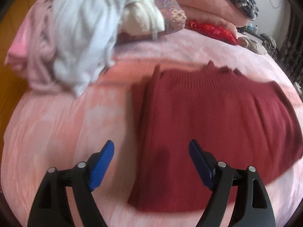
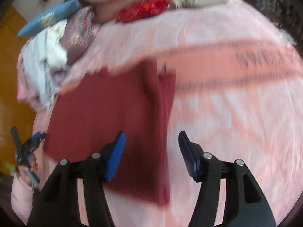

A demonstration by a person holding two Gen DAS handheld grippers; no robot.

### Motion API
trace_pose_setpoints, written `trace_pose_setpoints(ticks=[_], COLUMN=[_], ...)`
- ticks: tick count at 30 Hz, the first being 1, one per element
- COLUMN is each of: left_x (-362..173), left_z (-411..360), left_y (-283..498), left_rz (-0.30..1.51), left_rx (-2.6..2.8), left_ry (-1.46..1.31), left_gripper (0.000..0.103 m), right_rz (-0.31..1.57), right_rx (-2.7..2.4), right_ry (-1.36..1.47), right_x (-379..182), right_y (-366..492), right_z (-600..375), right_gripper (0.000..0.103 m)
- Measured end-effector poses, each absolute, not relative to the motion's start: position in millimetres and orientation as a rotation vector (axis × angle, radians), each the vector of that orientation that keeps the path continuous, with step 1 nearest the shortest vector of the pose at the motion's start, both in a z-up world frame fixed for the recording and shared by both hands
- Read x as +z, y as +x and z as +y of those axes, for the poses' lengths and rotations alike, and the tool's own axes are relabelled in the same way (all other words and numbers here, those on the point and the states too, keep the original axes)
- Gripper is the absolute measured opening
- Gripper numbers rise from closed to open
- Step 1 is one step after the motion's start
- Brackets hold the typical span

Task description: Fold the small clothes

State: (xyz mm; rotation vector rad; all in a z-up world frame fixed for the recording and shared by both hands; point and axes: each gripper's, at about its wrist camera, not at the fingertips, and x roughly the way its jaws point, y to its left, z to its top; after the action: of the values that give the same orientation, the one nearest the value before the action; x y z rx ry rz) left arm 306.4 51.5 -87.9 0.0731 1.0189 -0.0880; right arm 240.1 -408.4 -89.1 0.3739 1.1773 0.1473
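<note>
Sweater [image 1: 217, 128]: dark red knit, lay flat on the pink bed [image 1: 62, 124], already folded narrow, ribbed hem at 12 o'clock in my left wrist view.
Long axis: ran from 6 to 12 o'clock in both views, so I judged the coming fold to go end over end along that line.
Left tongs [image 1: 151, 167]: released, nothing between the blue pads; I saw them hovering over the near left corner, the sweater's left edge passing up between the two fingers.
Right tongs [image 2: 151, 156]: also released and empty; the sweater's right edge ran up between the fingers, cloth at 10 o'clock, bare bed at 2 o'clock.
Nearer hand: neither by much, as I judged; each stood over its own near corner, left tongs also showing at 9 o'clock in the right view.
Other laundry [image 1: 81, 37]: white and pink pile at 11 o'clock, well apart from the sweater.
Caution: both views were blurred, so I could not tell whether either pad touched the knit.
</note>
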Motion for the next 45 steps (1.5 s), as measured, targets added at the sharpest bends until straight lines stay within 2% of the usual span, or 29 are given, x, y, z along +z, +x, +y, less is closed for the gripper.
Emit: trace_pose_setpoints(ticks=[5, 6, 7, 8, 9, 12, 18, 23, 26, 28, 30, 36, 45], left_x=[-105.3, -107.6, -111.4, -117.5, -121.3, -124.7, -136.2, -141.8, -136.2, -130.5, -120.4, -91.0, -113.1], left_z=[62.7, 62.3, 60.4, 57.7, 56.9, 56.9, 55.7, 56.3, 58.1, 59.5, 59.2, 42.3, 35.0], left_y=[270.3, 267.0, 266.3, 267.2, 267.1, 265.7, 268.1, 268.2, 266.5, 264.7, 262.4, 263.2, 281.0], left_rz=[1.053, 1.049, 1.053, 1.069, 1.08, 1.105, 1.122, 1.12, 1.119, 1.116, 1.105, 1.048, 1.074], left_rx=[-0.108, -0.106, -0.099, -0.091, -0.089, -0.11, -0.11, -0.111, -0.102, -0.101, -0.107, -0.133, -0.122], left_ry=[-0.011, -0.012, -0.007, -0.001, -0.006, -0.041, -0.013, -0.032, -0.054, -0.071, -0.098, -0.109, -0.063], left_gripper=[0.082, 0.082, 0.082, 0.08, 0.076, 0.067, 0.071, 0.073, 0.073, 0.072, 0.072, 0.073, 0.074], right_rz=[1.249, 1.249, 1.246, 1.243, 1.231, 1.206, 1.322, 1.319, 1.299, 1.28, 1.256, 1.258, 1.336], right_rx=[0.227, 0.243, 0.261, 0.268, 0.27, 0.285, 0.197, 0.188, 0.186, 0.178, 0.156, 0.102, 0.045], right_ry=[0.38, 0.379, 0.389, 0.391, 0.382, 0.343, 0.345, 0.318, 0.337, 0.316, 0.313, 0.273, 0.35], right_x=[-124.1, -130.7, -134.1, -135.1, -133.9, -120.2, -159.2, -150.1, -136.6, -123.6, -111.3, -100.4, -143.2], right_y=[197.3, 194.2, 193.7, 194.7, 194.7, 187.0, 187.4, 188.3, 187.0, 189.3, 196.2, 230.6, 262.1], right_z=[-396.3, -392.5, -390.3, -389.2, -387.3, -386.0, -395.0, -388.1, -386.9, -383.6, -382.9, -377.9, -397.5], right_gripper=[0.056, 0.045, 0.029, 0.02, 0.005, 0.005, 0.005, 0.006, 0.019, 0.038, 0.046, 0.046, 0.046])
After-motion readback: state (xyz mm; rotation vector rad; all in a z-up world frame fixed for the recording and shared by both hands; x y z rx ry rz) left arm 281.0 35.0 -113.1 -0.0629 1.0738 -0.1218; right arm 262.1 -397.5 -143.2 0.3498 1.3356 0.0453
